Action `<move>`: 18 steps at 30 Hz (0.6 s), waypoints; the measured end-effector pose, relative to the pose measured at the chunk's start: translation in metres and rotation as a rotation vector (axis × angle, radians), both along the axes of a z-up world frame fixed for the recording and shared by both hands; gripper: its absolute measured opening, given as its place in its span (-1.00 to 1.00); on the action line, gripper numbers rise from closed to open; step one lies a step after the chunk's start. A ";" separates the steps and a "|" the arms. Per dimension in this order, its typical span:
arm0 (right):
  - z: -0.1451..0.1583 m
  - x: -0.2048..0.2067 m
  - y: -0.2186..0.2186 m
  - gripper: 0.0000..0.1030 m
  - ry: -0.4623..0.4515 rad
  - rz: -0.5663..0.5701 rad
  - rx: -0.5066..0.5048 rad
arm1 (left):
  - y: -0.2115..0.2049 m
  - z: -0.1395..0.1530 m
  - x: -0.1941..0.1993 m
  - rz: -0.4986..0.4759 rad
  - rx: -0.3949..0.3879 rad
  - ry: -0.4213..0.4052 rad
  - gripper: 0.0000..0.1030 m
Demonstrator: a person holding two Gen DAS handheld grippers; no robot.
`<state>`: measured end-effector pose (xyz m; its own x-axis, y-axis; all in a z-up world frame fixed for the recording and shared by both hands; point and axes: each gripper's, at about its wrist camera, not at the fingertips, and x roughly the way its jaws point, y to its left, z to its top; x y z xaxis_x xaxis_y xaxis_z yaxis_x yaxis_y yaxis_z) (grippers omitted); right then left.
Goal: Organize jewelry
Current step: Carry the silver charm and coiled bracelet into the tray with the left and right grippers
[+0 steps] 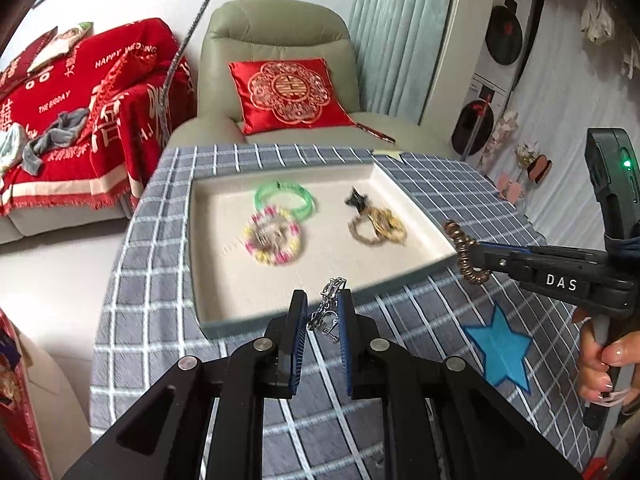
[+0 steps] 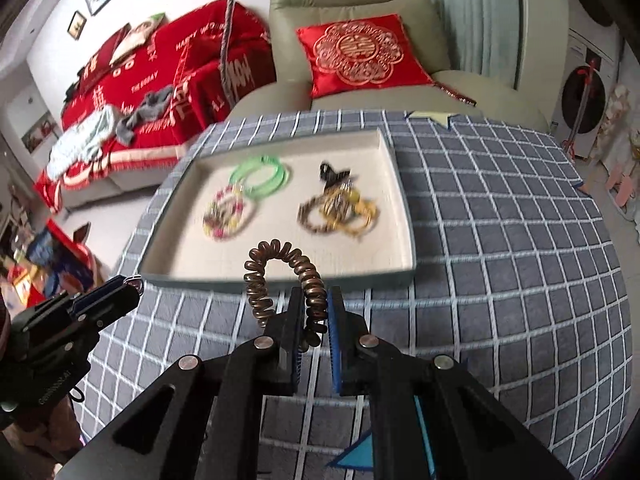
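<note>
1. A silver chain bracelet was pinched between the narrowed fingers of the left gripper, hanging just short of the near rim of the tray.
2. A brown coiled bracelet was clamped in the right gripper, its loop arching up and to the left of the fingertips, just before the tray's near edge.
3. Inside the tray lay a green bangle touching a pink-and-yellow beaded bracelet on the left; on the right, well apart from those, sat a tangle of gold and brown bracelets with a black star-shaped piece at its far end.
4. The tray rested on a grey-blue checked tablecloth, where a blue star patch showed near the right gripper.
5. Beyond the table stood a green armchair holding a red embroidered cushion, and a sofa under a red blanket to the left.
</note>
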<state>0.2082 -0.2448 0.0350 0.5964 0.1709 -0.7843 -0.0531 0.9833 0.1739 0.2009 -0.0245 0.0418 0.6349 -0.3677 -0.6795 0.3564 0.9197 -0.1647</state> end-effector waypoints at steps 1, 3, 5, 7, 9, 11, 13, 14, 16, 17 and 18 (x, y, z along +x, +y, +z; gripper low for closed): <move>0.001 0.005 0.001 -0.76 -0.003 -0.004 -0.001 | 0.001 0.001 0.006 0.004 0.003 -0.002 -0.42; 0.002 0.015 0.001 -0.76 -0.001 -0.012 0.008 | 0.002 0.002 0.015 0.010 0.005 -0.002 -0.42; 0.002 0.025 0.002 -0.76 0.002 -0.017 0.021 | 0.002 0.001 0.026 0.019 0.009 0.003 -0.42; 0.001 0.036 0.002 -0.76 0.006 -0.023 0.024 | 0.002 -0.001 0.037 0.027 0.026 0.004 -0.42; -0.002 0.045 0.003 -0.76 0.014 -0.029 0.025 | 0.002 -0.004 0.046 0.034 0.042 0.002 -0.42; -0.004 0.054 0.003 -0.76 0.021 -0.033 0.028 | 0.003 -0.008 0.056 0.045 0.039 0.015 -0.42; -0.008 0.062 0.003 -0.76 0.027 -0.037 0.024 | 0.003 -0.012 0.065 0.057 0.032 0.027 -0.42; -0.011 0.066 0.004 -0.76 0.031 -0.038 0.021 | 0.003 -0.014 0.071 0.066 0.034 0.030 -0.42; -0.016 0.076 0.006 -0.76 0.038 -0.039 0.013 | 0.001 -0.018 0.079 0.078 0.039 0.034 -0.42; -0.019 0.078 0.005 -0.76 0.040 -0.041 0.010 | -0.001 -0.020 0.083 0.084 0.043 0.035 -0.42; -0.022 0.084 0.006 -0.76 0.046 -0.045 0.009 | -0.003 -0.022 0.087 0.090 0.048 0.037 -0.42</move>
<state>0.2920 -0.2391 0.0127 0.5671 0.1522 -0.8095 -0.0011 0.9829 0.1840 0.2875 -0.0270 0.0196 0.6381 -0.2768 -0.7185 0.2667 0.9549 -0.1310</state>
